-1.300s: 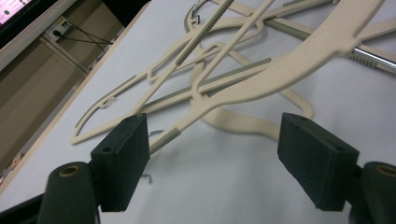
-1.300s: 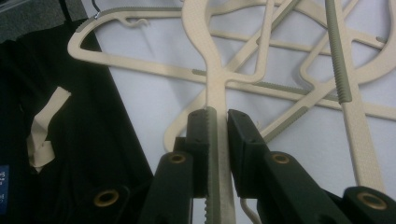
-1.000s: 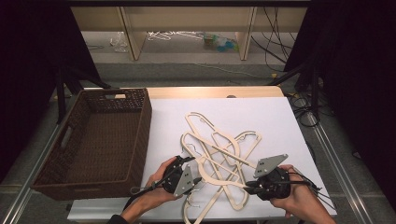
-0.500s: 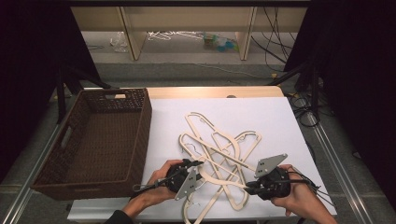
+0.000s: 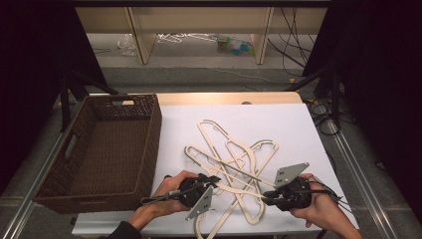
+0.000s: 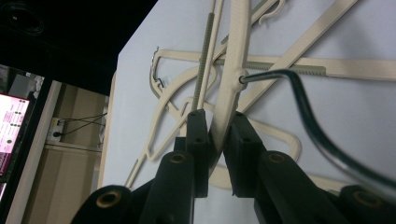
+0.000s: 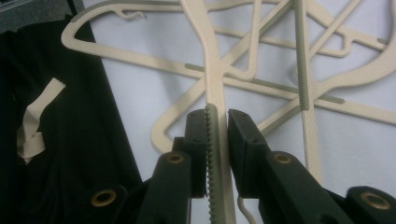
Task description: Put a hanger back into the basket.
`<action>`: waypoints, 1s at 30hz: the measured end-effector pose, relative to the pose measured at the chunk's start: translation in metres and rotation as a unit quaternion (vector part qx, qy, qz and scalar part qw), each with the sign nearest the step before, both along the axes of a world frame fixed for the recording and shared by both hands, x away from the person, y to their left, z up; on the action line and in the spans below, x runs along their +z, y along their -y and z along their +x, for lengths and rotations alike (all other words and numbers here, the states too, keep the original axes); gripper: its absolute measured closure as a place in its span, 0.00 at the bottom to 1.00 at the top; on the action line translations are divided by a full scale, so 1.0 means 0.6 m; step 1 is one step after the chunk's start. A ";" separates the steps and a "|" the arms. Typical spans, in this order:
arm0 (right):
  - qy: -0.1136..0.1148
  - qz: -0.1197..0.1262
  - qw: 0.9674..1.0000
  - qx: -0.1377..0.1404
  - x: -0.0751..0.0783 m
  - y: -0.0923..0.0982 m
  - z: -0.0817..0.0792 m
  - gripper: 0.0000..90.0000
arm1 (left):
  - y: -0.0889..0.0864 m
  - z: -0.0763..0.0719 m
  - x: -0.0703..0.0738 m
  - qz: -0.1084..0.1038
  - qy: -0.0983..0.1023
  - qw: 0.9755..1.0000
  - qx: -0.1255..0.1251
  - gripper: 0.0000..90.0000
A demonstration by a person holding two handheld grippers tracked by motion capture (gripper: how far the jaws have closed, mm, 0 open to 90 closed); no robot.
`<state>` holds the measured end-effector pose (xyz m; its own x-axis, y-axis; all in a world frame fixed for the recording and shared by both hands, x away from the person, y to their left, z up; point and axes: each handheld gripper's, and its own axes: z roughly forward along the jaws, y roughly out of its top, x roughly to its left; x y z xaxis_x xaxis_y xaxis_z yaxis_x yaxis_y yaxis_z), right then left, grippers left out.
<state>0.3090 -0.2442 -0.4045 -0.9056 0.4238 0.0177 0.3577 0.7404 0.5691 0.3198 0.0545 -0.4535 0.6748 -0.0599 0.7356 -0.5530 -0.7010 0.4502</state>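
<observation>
Cream plastic clothes hangers [image 5: 234, 164] lie tangled on our white-covered table [image 5: 293, 124], beside a dark woven basket [image 5: 99, 149]. Our left hand-held gripper [image 5: 211, 181] has just been closing and now clamps one hanger's arm near its metal hook [image 6: 299, 100]. Our right hand-held gripper [image 5: 266, 199] pinches another hanger's ribbed bar.
</observation>
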 end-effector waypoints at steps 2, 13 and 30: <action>0.025 0.010 0.999 -0.029 0.008 0.004 0.003 0.65 | 0.004 -0.004 0.008 0.007 0.004 1.000 0.004 0.90; 0.166 0.085 0.978 -0.094 0.101 0.013 -0.026 0.44 | 0.012 -0.004 0.079 0.004 -0.021 0.999 0.045 0.95; 0.166 0.115 0.973 -0.111 0.068 -0.007 -0.053 0.41 | -0.048 0.031 0.177 -0.160 -0.155 0.966 0.131 0.95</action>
<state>0.2770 -0.2398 -0.3639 -0.7648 0.6284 -0.1421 0.2624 0.5052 0.8222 0.3384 0.0831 -0.3470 0.8269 0.3394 0.4484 -0.1800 -0.5957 0.7828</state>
